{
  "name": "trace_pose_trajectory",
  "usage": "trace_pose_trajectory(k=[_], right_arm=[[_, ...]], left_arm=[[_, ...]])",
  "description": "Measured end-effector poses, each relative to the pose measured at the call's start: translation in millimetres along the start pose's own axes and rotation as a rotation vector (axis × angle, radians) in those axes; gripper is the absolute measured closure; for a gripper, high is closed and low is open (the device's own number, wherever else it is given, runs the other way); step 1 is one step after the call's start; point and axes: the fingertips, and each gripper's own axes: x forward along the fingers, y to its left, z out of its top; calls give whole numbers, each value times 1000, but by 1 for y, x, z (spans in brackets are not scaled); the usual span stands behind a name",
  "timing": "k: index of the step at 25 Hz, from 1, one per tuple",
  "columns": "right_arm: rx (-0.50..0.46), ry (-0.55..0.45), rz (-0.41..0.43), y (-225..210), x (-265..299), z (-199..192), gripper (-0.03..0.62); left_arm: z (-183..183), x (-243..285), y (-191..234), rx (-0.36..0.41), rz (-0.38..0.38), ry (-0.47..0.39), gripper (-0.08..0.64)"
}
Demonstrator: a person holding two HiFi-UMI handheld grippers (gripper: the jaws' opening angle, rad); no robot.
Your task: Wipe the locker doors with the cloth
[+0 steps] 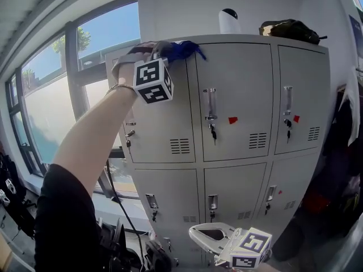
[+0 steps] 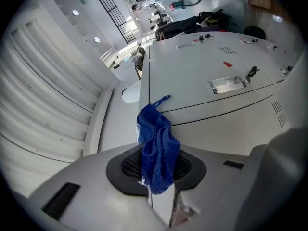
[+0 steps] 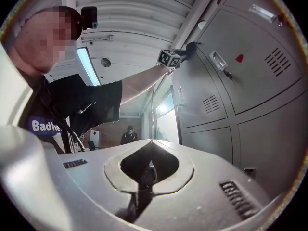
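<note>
Gripping cloth (image 2: 155, 134) in left gripper (image 2: 158, 171); cloth at locker door (image 1: 167, 120) top edge

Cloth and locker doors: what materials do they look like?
Cloth: blue open-knit or mesh textile, possibly synthetic; the signs are visible weave holes, limp folds and a corner loop. Locker doors: painted sheet metal in matte light grey, going by the punched vent slots and crisp panel seams. Door latches: shiny, probably plated metal.

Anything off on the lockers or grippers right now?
Nothing stands out. The locker doors all look shut and flush, keys hanging from them. Left gripper pinches the blue cloth at the top-left door's upper edge; right gripper hangs low, shut and empty.
</note>
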Motion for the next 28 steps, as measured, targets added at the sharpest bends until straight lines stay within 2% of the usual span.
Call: trace_pose_trajectory(k=[10,28], right_arm=[[4,35,-11,-6,10,-11,586],[27,96,19,15,21,-35,586]], left_arm=[[4,-10,-26,18,-32,-13,469],[27,-44,-130,29,-91,-33,469]])
